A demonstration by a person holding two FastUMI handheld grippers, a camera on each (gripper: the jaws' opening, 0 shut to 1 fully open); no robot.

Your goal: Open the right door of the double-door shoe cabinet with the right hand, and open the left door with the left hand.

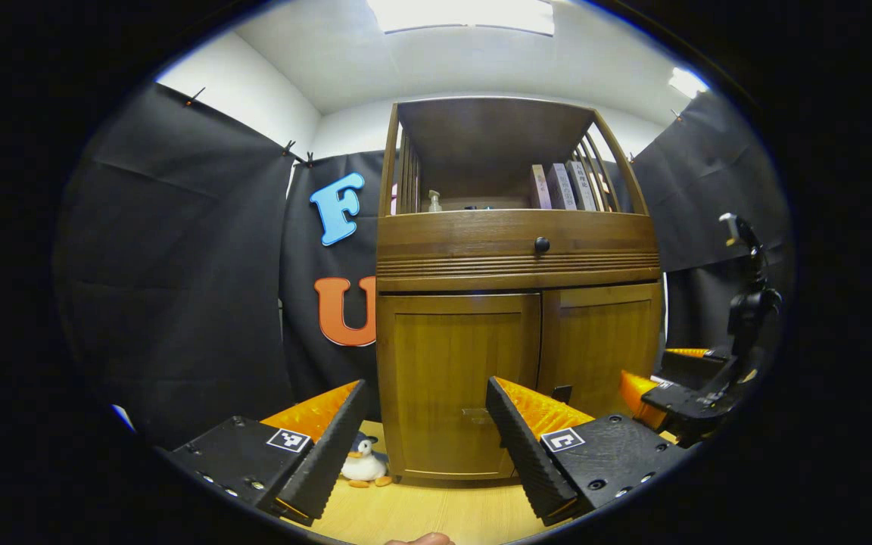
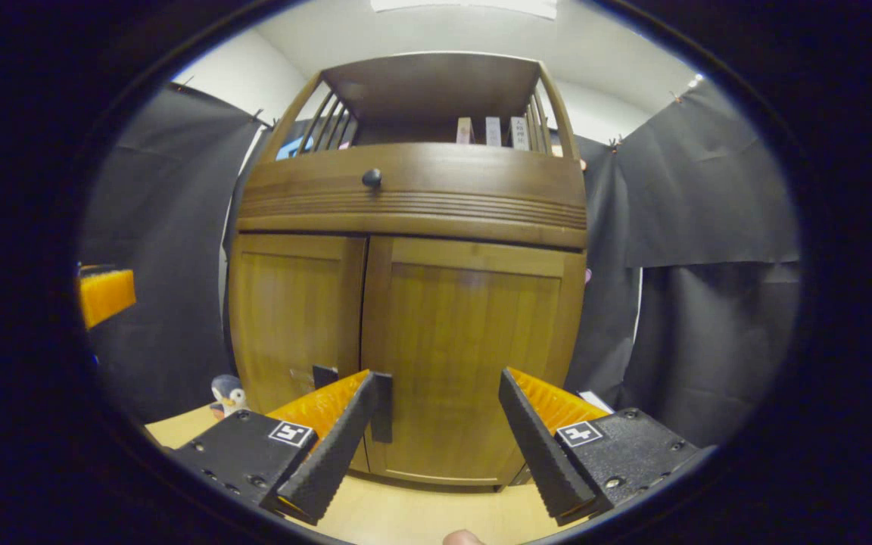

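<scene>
- The booth has black cloth walls (image 1: 179,288) on both sides and behind, a white ceiling with a bright light panel (image 1: 462,14), and a pale wooden floor (image 1: 421,515).
- The shoe cabinet (image 1: 515,303) stands upright on that floor against the back cloth, its long axis vertical and its front facing both cameras.
- Its 2 doors sit side by side at the bottom, each a tall upright panel; in both views they lie flush with the frame, closed.
- In the left gripper view the left door (image 1: 455,378) lies straight ahead, with the right door (image 1: 602,341) beside it.
- In the right gripper view the right door (image 2: 466,356) fills the space between the fingers, and a dark handle (image 2: 381,409) hangs vertically on its inner edge, just beside the gripper's left finger.
- Above the doors runs a drawer front with 1 round dark knob (image 1: 542,244), and above that an open shelf holding 3 upright books (image 1: 561,187) and a small pump bottle (image 1: 434,200).
- A toy penguin (image 1: 364,463) sits on the floor at the cabinet's left corner.
- The left gripper (image 1: 425,439) has its fingers spread wide, holding nothing, short of the left door.
- The right gripper (image 2: 436,431) is likewise spread, empty, in front of the right door; I cannot tell whether it touches the handle.
</scene>
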